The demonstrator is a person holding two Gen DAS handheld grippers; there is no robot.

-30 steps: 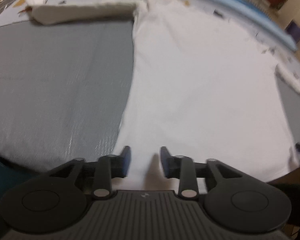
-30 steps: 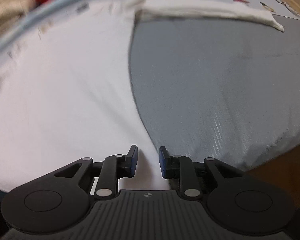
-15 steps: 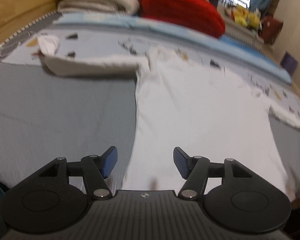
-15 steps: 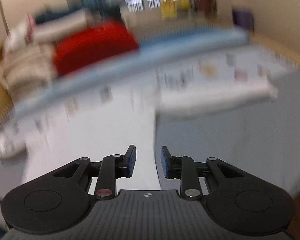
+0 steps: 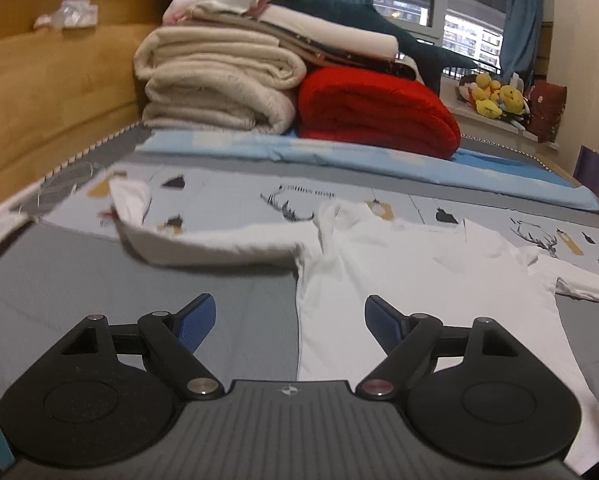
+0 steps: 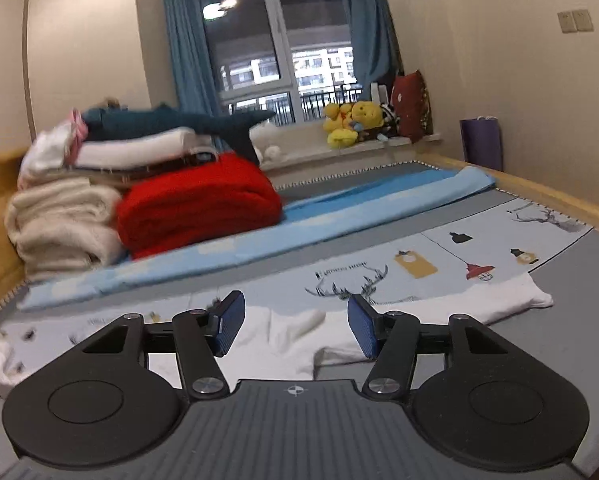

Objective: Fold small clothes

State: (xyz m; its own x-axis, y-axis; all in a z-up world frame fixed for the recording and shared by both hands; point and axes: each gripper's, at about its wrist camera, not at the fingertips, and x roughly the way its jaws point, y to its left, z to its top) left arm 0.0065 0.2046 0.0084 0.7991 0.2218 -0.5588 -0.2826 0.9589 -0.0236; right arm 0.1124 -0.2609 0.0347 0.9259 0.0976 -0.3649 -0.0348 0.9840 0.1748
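Bed (image 5: 51,292) surface carries the white shirt (image 5: 419,280) spread flat, sleeves out. Left tongs (image 5: 289,322) and right tongs (image 6: 295,322) have just been opening; nothing between them. Risk: the rumpled collar could skew any fold.

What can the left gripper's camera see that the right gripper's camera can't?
Only the left wrist view shows the white shirt's body and the wooden headboard. Only the right wrist view shows the wall switches and the ceiling light mirrored in the window. Both show the red blanket, yellow plush toys and open grippers holding nothing.
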